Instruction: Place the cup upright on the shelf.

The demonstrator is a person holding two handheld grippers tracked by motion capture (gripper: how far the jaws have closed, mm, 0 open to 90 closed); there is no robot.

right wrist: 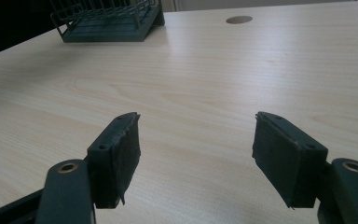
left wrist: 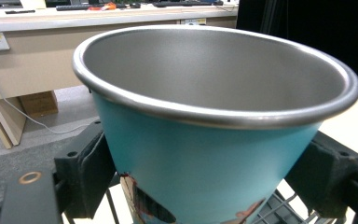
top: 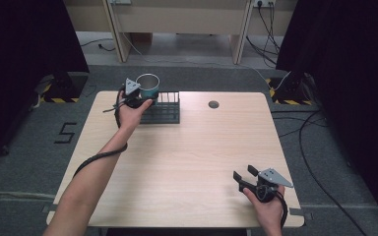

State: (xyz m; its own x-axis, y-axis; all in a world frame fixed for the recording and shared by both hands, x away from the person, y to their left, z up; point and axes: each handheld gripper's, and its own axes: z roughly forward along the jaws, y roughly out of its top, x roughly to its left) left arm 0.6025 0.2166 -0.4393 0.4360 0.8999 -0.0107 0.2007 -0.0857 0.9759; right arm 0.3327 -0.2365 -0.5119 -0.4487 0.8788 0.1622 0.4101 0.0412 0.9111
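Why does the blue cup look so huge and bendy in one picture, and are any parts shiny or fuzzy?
Left gripper view: the cup sits right against the lens between the left hand-held gripper jaws, so it looks huge, its rim stretched and softly gleaming. Right gripper view: pale glare streaks on the table; the rack far off is slightly soft. High view: even light, dark curtained sides.

Soft even light, slight blur

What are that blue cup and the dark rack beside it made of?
The cup, clamped between the left gripper's jaws, looks like metal: a dull brushed grey inside and a rolled silvery rim, with a smooth turquoise coating and a printed picture outside. The rack looks like thin wire, probably coated in dark green or black; its bars are slim and matte.
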